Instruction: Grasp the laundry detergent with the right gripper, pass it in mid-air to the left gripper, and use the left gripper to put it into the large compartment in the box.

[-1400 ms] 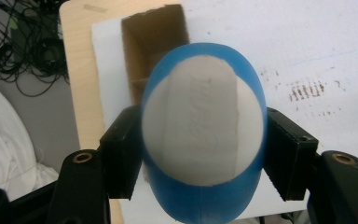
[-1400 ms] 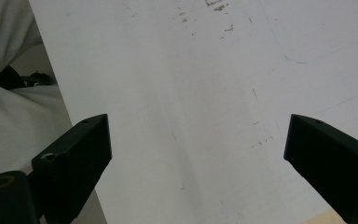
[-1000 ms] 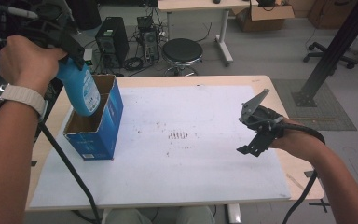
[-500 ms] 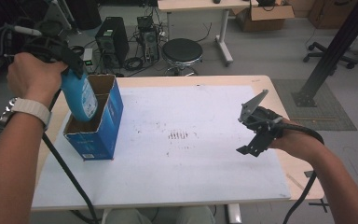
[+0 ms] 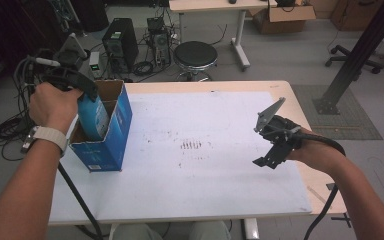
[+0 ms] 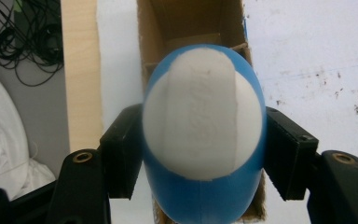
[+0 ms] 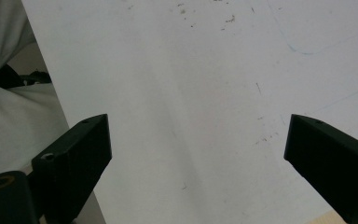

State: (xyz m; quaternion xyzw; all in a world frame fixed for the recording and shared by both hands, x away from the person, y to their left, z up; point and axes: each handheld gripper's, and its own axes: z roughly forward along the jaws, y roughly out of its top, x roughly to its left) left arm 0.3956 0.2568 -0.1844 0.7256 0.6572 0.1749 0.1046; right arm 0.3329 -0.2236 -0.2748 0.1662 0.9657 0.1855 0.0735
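A blue bottle (image 5: 93, 116) with a white end (image 6: 201, 112) hangs partly inside an open blue cardboard box (image 5: 109, 142) at the table's left edge. My left gripper (image 5: 87, 92) is shut on the bottle, its black jaws pressing both sides, right above the box's opening (image 6: 186, 21). My right gripper (image 5: 270, 150) hovers over the right part of the white table sheet (image 5: 205, 150). Its jaws stand wide open with nothing between them, above the sheet (image 7: 191, 93) near the table's front edge.
A faint dark smudge (image 5: 192, 145) marks the middle of the sheet. Behind the table stand a round black stool (image 5: 195, 55), a computer tower (image 5: 115, 37) and cables on the floor. A black post (image 5: 352, 60) rises at the right.
My left gripper has lowered the blue bottle further into the box and shifted slightly toward me. The right gripper has stayed where it was.
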